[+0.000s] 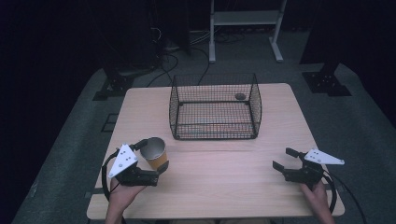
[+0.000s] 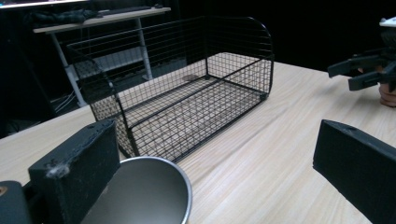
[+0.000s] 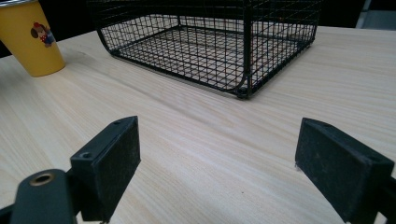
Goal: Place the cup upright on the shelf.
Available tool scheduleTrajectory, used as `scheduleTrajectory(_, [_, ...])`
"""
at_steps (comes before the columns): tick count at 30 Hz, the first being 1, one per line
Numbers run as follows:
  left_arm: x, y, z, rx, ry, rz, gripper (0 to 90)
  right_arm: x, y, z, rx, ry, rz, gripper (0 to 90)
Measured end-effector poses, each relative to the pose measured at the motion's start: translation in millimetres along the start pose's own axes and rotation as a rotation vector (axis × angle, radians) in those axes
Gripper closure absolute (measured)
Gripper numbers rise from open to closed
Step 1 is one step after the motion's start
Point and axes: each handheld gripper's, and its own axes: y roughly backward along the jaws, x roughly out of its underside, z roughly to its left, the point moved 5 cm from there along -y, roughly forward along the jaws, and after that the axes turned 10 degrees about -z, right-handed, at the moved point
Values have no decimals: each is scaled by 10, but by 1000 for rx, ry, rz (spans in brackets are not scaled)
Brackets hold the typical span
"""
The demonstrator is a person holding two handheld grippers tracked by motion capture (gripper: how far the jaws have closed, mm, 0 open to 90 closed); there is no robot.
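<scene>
- Sitting upright at about 8 o'clock on the table (image 1: 224,186): yellow cup (image 1: 154,153), metal rim up, a cartoon print on its side in the right gripper view.
- Left gripper (image 1: 148,157) jaws spread wide around the cup; the cup lies by one jaw, clear of the other, so no clamp. In the left gripper view the rim sits just beside the left-hand jaw.
- Right gripper (image 1: 283,158) at about 4 o'clock, jaws apart, nothing between them, bare tabletop below.
- Wire basket (image 1: 215,107) at 12 o'clock, past table centre, open side toward the person; a small dark disc (image 1: 240,96) lies at its back right.
- Cup is near the basket's front left corner, not touching it.
</scene>
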Motion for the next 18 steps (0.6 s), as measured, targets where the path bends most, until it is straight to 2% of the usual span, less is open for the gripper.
scheduleTrajectory(7, [118, 47, 150, -45, 5, 7, 0, 0, -1, 2, 0, 2, 0, 130])
scheduleTrajectory(18, [301, 56, 291, -78, 34, 38, 0, 0, -1, 2, 0, 2, 1, 130])
